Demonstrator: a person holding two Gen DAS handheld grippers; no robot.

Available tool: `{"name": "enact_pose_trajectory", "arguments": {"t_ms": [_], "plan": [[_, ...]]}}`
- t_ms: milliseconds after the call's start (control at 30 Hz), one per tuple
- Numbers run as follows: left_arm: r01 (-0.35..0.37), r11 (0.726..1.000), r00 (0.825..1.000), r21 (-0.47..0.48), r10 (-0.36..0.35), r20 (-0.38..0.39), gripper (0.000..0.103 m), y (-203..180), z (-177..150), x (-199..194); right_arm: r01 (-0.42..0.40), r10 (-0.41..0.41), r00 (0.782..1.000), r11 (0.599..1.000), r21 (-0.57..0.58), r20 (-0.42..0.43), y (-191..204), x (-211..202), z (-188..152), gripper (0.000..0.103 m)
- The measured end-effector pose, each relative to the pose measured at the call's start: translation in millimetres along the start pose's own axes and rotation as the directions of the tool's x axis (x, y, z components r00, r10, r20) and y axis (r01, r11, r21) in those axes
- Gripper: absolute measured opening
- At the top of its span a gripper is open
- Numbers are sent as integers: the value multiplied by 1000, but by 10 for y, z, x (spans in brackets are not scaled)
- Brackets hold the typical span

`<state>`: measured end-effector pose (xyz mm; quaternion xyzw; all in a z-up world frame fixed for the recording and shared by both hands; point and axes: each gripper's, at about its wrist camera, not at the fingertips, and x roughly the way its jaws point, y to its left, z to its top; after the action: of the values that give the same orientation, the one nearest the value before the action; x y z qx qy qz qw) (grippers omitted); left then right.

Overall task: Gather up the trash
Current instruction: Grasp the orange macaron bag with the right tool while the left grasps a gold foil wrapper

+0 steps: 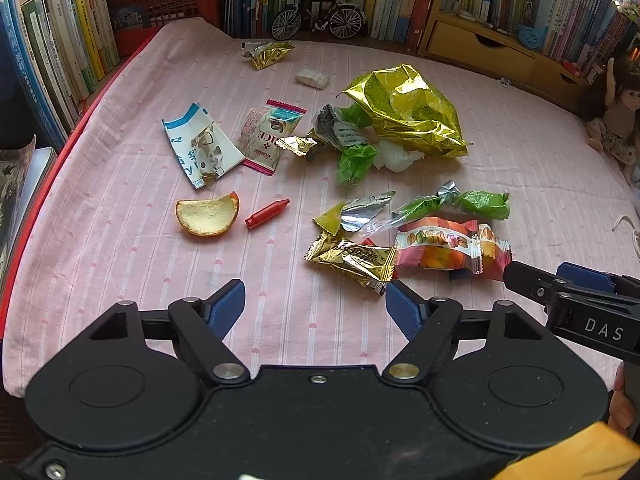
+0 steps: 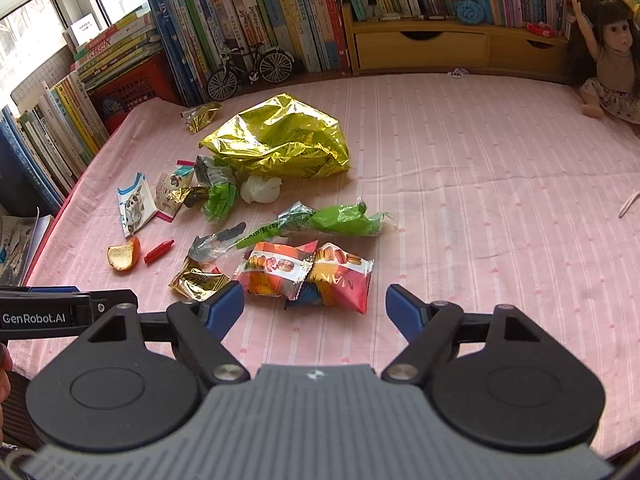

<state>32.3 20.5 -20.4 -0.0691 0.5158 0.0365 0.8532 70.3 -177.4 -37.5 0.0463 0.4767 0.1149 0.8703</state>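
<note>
Trash lies scattered on a pink striped cloth. A big gold foil bag sits furthest back, with green wrappers, a white tissue wad and a blue-white packet around it. Closer lie an orange peel, a red cap, a small gold wrapper and macaron snack packs. My left gripper is open and empty, just short of the gold wrapper. My right gripper is open and empty, just short of the macaron packs.
Books line the back and left edges, with a red crate, a model bicycle and wooden drawers. A doll sits at the far right. Bare cloth stretches right of the trash.
</note>
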Motion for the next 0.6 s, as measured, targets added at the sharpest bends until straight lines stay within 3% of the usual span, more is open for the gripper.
{"name": "enact_pose_trajectory", "arguments": {"t_ms": [167, 400, 600], "plan": [[32, 999, 998, -21, -33, -54, 54, 11, 46, 241, 15, -15, 999, 1000, 0, -48, -14, 244, 72, 84], [73, 997, 996, -8, -73, -48, 56, -115, 153, 469, 69, -70, 994, 998, -12, -88, -136, 411, 115, 72], [89, 996, 994, -18, -90, -63, 57, -193, 257, 709, 91, -90, 989, 996, 2, -115, -241, 524, 143, 70]]}}
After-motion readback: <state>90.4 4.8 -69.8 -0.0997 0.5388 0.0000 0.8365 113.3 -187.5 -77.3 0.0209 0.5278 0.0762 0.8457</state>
